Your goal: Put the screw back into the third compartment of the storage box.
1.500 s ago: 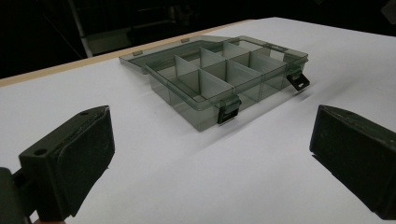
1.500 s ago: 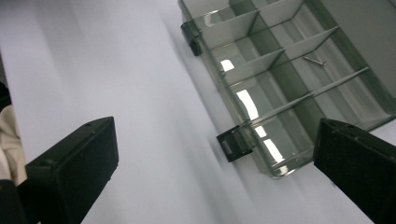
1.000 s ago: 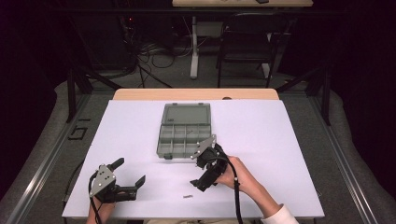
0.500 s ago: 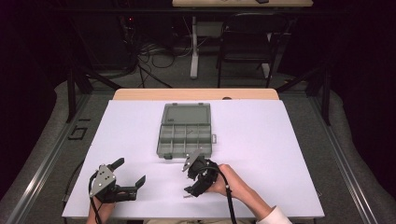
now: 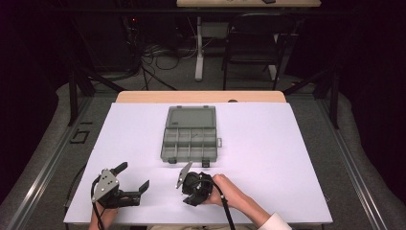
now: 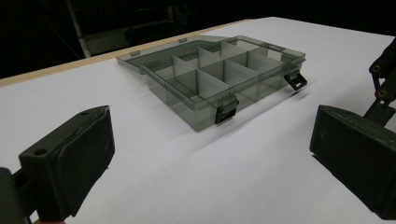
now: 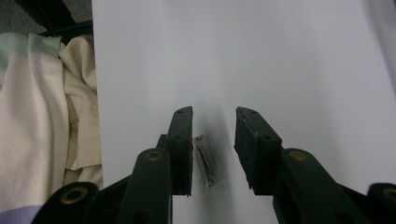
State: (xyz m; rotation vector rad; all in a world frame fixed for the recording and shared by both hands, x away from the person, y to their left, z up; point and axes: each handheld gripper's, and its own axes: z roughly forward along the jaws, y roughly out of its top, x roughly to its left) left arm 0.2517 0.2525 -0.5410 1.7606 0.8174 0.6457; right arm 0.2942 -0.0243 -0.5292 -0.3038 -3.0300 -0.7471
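A wide white table top [image 5: 287, 158], matte and smooth, carries everything; its far edge shows a strip of pale wood. No lettering or brand can be read on anything here.

Near the middle stands a compartment box [image 5: 190, 141] of smoky, see-through grey plastic, rectangular, its lid [image 5: 190, 117] folded flat back on the far side. Thin walls split it into small square cells, and two dark latches [image 6: 226, 111] hang from the near wall. In the left gripper view the cells look bare.

The left gripper [image 5: 131, 184] rests low on the near left of the table, well apart from the box. Its two blocky black jaws, faced with dull rubbery pads, stand wide apart with nothing between them.

The right gripper [image 5: 191, 188] sits near the table's front edge, just before the box's near right corner, held by a hand [image 5: 225, 189] in a cream sleeve. Its jaws are parted too, narrowly, and straddle the screw [image 7: 204, 161] without clamping it.

The screw is a short, silvery, threaded metal piece lying flat on the white surface. In the right gripper view its long axis runs nearly along the jaws, slightly slanted, and it lies closer to the left-hand jaw, just beside that pad; which end is the head cannot be told.
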